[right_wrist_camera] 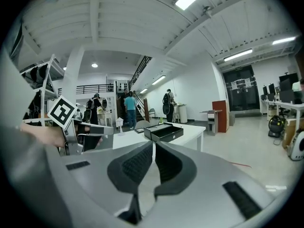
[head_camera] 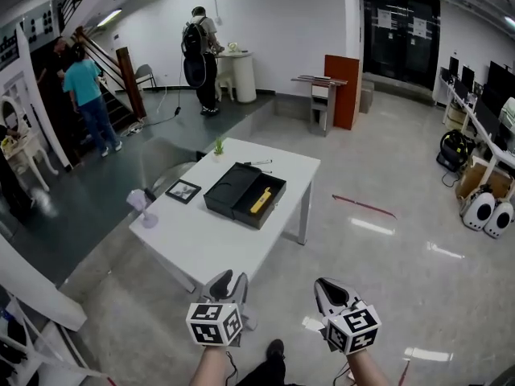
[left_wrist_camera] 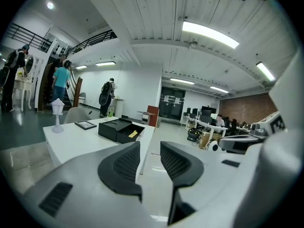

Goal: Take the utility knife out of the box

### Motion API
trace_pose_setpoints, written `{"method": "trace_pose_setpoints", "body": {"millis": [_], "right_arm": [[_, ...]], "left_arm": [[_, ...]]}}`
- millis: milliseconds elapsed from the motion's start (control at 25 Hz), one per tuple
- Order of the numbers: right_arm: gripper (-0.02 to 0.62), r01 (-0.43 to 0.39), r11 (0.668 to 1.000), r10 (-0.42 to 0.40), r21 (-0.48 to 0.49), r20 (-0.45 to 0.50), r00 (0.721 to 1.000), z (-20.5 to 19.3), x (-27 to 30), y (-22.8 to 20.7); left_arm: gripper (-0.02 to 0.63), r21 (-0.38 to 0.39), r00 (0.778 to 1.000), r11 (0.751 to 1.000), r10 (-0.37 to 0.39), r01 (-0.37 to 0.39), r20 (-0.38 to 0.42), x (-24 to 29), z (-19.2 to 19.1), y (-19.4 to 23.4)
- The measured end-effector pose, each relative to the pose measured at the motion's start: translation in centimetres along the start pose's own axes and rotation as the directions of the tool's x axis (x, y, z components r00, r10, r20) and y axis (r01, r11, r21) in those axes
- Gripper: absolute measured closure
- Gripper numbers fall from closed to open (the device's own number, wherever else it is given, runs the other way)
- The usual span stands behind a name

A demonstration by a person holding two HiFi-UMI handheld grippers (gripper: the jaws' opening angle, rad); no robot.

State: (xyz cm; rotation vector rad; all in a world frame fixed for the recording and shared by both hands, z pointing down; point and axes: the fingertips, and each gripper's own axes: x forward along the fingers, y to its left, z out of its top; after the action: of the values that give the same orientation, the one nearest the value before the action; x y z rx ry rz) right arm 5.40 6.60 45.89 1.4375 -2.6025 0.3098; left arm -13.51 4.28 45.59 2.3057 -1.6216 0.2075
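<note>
Fingers (left_wrist_camera: 121, 167) of the left gripper (left_wrist_camera: 150, 148) stand released, with a clear gap between them and nothing in it. The fingers (right_wrist_camera: 137, 165) of the right gripper (right_wrist_camera: 154, 148) are clenched almost together, with only a thin slit, and they hold nothing. I see both grippers over the floor, side by side, the left one (head_camera: 229, 284) and the right one (head_camera: 334, 289), and both are short of the table (head_camera: 209, 240). Well ahead of the fingers, on this white table, lies the open black box (head_camera: 278, 190). The yellow utility knife (head_camera: 261, 201) is inside its right half, far from both pairs of fingers. Left of the box lie a small picture frame (head_camera: 183, 190) and a small white lamp (head_camera: 143, 207). Beyond the box stands a little green plant (head_camera: 218, 146).
</note>
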Motion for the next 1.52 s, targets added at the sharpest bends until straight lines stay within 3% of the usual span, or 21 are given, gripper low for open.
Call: {"method": "trace_pose_setpoints", "body": {"millis": [320, 680, 1120, 1520], "right_arm": [[0.594, 0.031, 1.0, -0.031, 0.002, -0.002, 1.0, 4.0, 10.4, -4.0], [0.594, 0.067, 0.998, -0.067, 0.008, -0.015, 0.998, 5.7, 16.5, -6.5], [0.594, 0.048, 0.998, -0.046, 0.036, -0.04, 0.998, 5.5, 21.3, -9.0], [0.594, -0.02, 0.998, 0.022, 0.055, -0.042, 0.999, 6.5, 27.3, -13.3]], "left_arm": [[0.489, -0.002, 1.0, 1.0, -0.027, 0.027, -0.006, 9.3, 4.2, 5.6], [0.476, -0.001, 0.998, 0.998, -0.057, 0.057, -0.035, 15.5, 5.9, 9.3], [0.473, 0.091, 0.992, 0.993, -0.063, 0.072, -0.106, 22.5, 7.1, 11.3], [0.469, 0.169, 0.977, 0.981, -0.056, 0.092, -0.207, 30.0, 8.0, 11.7]]}}
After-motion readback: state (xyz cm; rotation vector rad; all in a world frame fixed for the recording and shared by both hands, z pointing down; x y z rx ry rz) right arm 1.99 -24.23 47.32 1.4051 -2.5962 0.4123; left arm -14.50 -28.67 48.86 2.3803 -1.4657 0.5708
